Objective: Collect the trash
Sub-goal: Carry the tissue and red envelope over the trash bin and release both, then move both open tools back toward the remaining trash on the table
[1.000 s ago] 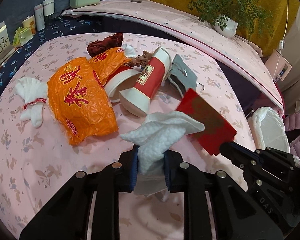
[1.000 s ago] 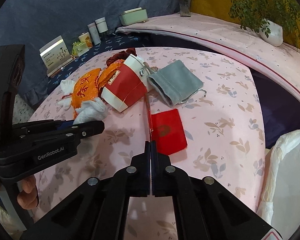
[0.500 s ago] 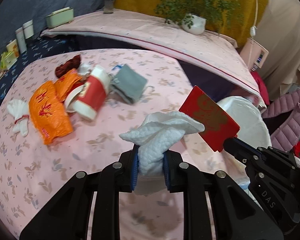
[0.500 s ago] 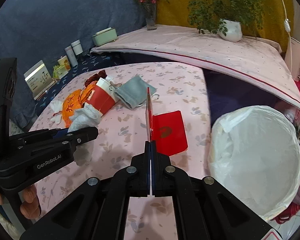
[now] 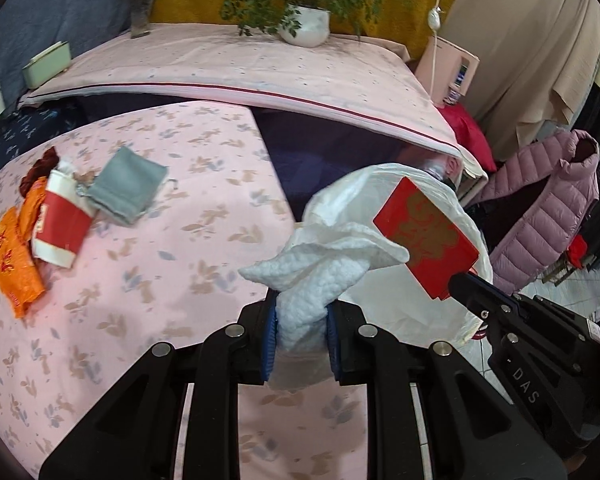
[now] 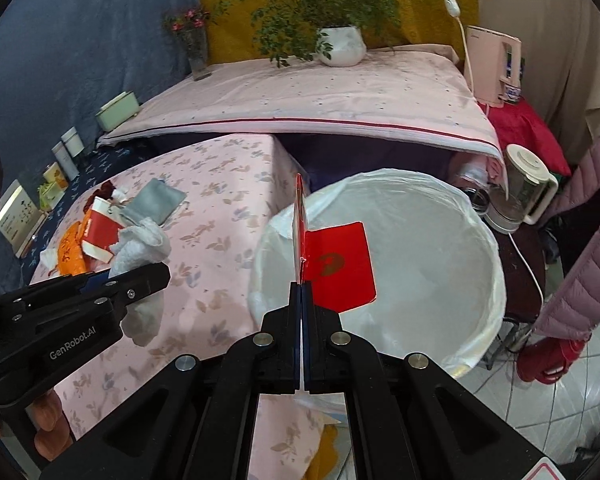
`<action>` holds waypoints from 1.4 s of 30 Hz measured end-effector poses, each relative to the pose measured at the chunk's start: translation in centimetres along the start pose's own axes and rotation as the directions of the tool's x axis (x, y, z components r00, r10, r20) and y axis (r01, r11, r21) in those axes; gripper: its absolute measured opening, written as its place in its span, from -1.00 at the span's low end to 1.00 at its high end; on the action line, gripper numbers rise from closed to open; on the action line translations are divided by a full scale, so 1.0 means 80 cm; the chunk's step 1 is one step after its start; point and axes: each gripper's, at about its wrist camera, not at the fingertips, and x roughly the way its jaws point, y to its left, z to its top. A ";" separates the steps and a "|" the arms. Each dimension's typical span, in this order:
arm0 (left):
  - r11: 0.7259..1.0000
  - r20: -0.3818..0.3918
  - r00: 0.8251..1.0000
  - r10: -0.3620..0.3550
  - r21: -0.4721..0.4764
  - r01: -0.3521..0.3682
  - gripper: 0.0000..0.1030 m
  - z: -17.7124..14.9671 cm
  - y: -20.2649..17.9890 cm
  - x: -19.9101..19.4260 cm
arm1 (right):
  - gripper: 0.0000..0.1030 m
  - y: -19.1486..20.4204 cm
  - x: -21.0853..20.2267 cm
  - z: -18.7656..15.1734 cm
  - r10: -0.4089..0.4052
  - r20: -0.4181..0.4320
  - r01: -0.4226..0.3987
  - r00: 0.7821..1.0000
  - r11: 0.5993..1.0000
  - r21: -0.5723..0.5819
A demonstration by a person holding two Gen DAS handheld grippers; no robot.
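One crumpled white tissue (image 5: 316,276), one flat red envelope (image 6: 340,268).

Black left gripper (image 5: 301,334); blue pads (image 5: 270,336); silver screws; "GenRobot.AI" lettering.

Red envelope (image 5: 426,238) and tissue (image 5: 320,268) hide most of the bin liner (image 5: 400,304).
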 end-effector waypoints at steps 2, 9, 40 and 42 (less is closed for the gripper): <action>1.000 -0.012 1.000 -0.011 0.007 0.011 -0.61 0.003 -0.012 0.010 | -0.98 -0.010 0.001 0.000 -0.010 -0.006 0.010 1.000 1.000 0.012; 0.997 -0.025 0.997 -0.071 0.027 0.072 -0.61 0.020 -0.049 0.033 | -0.98 -0.033 0.011 0.006 -0.059 -0.017 0.059 0.998 0.998 0.037; 0.926 0.010 0.962 0.272 -0.274 -0.259 0.38 -0.009 0.145 -0.024 | -0.08 0.144 0.031 0.015 0.010 -0.017 -0.013 1.000 0.982 -0.188; 0.915 0.010 0.958 0.287 -0.297 -0.272 0.39 -0.014 0.160 -0.030 | -0.03 0.156 0.033 0.014 0.016 -0.019 -0.019 1.000 0.979 -0.202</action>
